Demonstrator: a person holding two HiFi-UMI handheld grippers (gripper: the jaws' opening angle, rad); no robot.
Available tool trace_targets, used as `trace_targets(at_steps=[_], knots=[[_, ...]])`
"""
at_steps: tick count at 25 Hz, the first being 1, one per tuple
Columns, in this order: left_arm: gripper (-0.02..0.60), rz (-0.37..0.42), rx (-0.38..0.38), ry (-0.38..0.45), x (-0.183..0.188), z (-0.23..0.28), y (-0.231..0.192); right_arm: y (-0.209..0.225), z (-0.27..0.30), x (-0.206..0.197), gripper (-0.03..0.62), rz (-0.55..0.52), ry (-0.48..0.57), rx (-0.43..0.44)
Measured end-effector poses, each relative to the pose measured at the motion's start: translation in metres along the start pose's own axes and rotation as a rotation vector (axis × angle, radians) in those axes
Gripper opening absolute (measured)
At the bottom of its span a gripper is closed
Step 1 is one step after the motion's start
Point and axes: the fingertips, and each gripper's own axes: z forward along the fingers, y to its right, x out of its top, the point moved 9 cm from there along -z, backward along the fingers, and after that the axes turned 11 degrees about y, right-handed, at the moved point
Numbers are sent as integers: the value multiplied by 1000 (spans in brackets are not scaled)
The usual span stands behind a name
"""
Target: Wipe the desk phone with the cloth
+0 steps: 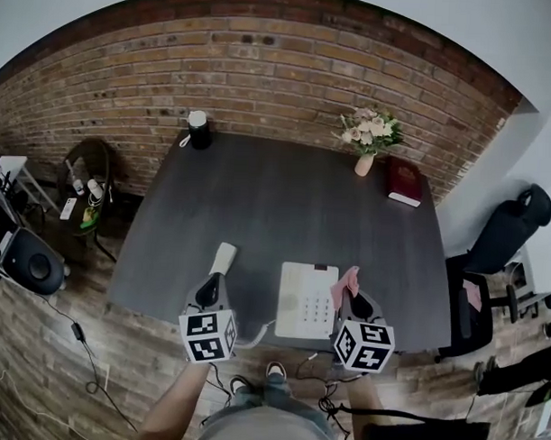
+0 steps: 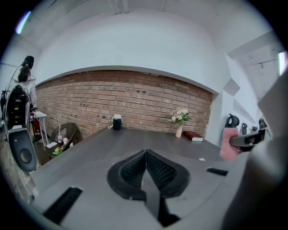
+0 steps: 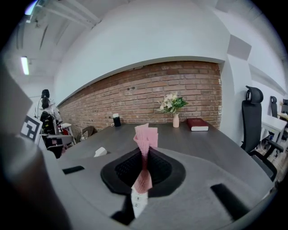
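A white desk phone point(image 1: 306, 301) lies on the dark table point(image 1: 285, 206) near its front edge. The phone's white handset point(image 1: 223, 257) lies off the base to the left and also shows in the right gripper view as a handset point(image 3: 100, 152). My right gripper point(image 1: 350, 295) hangs over the phone's right edge, shut on a pink cloth point(image 1: 346, 282). In its own view the cloth point(image 3: 145, 137) sticks up between the jaws of the right gripper point(image 3: 145, 155), with phone keys point(image 3: 137, 202) below. My left gripper point(image 1: 215, 279) sits just short of the handset. The left gripper point(image 2: 145, 155) is shut and empty.
At the table's back stand a black cup with a white lid point(image 1: 199, 129), a vase of flowers point(image 1: 369, 137) and a red book point(image 1: 404, 181). An office chair point(image 1: 508, 233) is to the right. A speaker point(image 1: 32, 262) and a wicker chair point(image 1: 88, 174) stand on the left. Cables lie on the floor.
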Motion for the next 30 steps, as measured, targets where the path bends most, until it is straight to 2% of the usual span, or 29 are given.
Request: trace_targets(at_steps=[9, 18, 26, 30], knots=[[6, -37, 97, -22, -27, -17, -15, -22, 35, -3, 18, -360, -105, 228], [6, -67, 206, -49, -51, -32, -35, -48, 67, -14, 18, -565, -169, 369], [6, -79, 270, -54, -62, -46, -48, -63, 96, -18, 18, -712, -272, 446], [6, -90, 295, -60, -67, -53, -56, -72, 103, -21, 18, -836, -312, 462]])
